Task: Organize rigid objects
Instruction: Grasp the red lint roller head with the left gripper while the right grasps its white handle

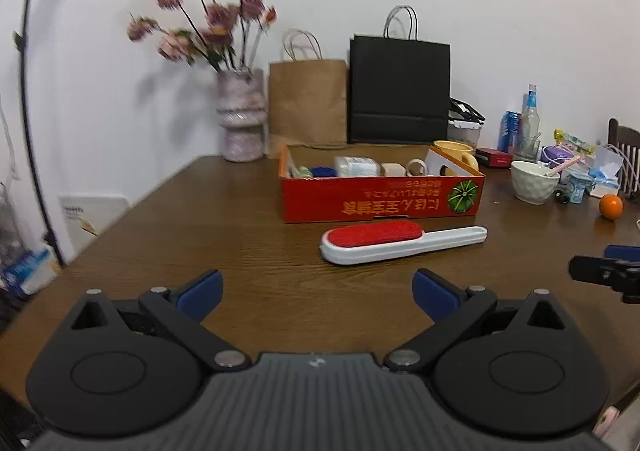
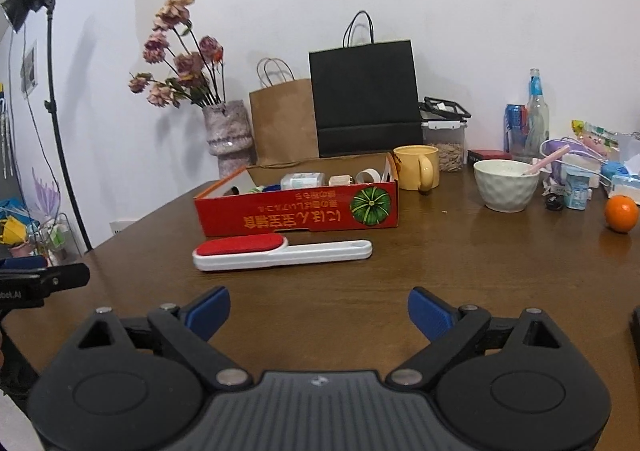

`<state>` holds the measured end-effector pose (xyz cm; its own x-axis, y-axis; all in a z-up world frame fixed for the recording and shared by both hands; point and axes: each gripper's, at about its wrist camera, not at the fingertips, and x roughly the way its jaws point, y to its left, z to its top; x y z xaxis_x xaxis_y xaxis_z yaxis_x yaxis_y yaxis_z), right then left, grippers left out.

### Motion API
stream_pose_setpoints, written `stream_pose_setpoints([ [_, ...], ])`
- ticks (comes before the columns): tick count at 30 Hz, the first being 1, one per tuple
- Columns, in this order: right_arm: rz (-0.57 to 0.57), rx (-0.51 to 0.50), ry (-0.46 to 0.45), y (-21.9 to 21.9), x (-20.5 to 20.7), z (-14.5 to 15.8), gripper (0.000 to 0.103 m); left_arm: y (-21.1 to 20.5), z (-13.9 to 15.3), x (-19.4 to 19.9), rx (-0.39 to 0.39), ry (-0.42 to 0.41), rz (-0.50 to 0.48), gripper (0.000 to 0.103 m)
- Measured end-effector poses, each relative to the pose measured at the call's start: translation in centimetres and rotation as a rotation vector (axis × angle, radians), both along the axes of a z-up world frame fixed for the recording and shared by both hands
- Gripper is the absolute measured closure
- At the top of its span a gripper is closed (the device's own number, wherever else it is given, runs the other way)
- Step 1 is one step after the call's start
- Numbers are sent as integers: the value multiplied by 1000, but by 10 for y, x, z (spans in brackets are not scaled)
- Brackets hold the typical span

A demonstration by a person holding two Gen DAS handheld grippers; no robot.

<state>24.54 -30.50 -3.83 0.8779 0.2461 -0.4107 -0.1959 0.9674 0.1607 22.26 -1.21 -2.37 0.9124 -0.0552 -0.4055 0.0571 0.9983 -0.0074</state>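
A: What's the biggest thing in sight?

B: The brown wooden table (image 2: 460,251). At its back, against the wall, stand a black paper bag (image 2: 366,99), a brown paper bag (image 2: 282,123) and a vase (image 2: 229,137) of dried flowers.

A: And in the middle?

B: A low red cardboard box (image 2: 296,213) with a melon picture on its front. Small items lie inside it, among them a roll of tape (image 2: 368,175). A yellow mug (image 2: 416,167) stands just beside the box's right end.

A: Where is the thing to be tidied?

B: The lint brush (image 2: 280,251), white with a red pad, lies flat on the table just in front of the box, handle pointing right. Nothing touches it.

A: The grippers?

B: The left hand-held gripper (image 1: 318,293) has its blue pads spread wide with only bare table between them. The right hand-held gripper (image 2: 319,311) is spread wide as well, holding nothing. Both are short of the brush.

A: Smaller things?

B: A white bowl (image 2: 506,185) and an orange (image 2: 621,213), off to the right.
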Motion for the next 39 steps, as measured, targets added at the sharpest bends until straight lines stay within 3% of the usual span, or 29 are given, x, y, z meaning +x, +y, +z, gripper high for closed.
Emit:
stream_pose_setpoints([
  [3, 0, -6, 27, -4, 32, -3, 15, -2, -4, 27, -43, 41, -35, 1],
  [8, 0, -4, 81, -12, 91, -9, 31, -11, -12, 77, -29, 94, -50, 14],
  [10, -3, 13, 107, -19, 117, -12, 32, -12, -14, 99, -37, 112, -62, 14],
  [15, -12, 42, 178, -25, 168, -24, 50, -13, -24, 144, -42, 166, -61, 24],
  [21, -1, 10, 247, -16, 206, -40, 64, -7, -41, 189, -152, 280, -62, 26],
  [25, 15, 21, 271, -13, 213, -46, 77, -7, -45, 198, -182, 278, -81, 32],
  [30, 13, 103, 301, -22, 222, -49, 78, -4, -46, 206, -206, 270, -82, 40],
  [32, 32, 142, 307, -25, 223, -49, 90, -5, -44, 204, -205, 269, -78, 44],
  [35, 29, 85, 293, -17, 215, -46, 91, -8, -41, 194, -191, 262, -69, 45],
  [39, 17, 76, 244, -14, 193, -37, 91, -13, -29, 162, -127, 155, -85, 45],
])
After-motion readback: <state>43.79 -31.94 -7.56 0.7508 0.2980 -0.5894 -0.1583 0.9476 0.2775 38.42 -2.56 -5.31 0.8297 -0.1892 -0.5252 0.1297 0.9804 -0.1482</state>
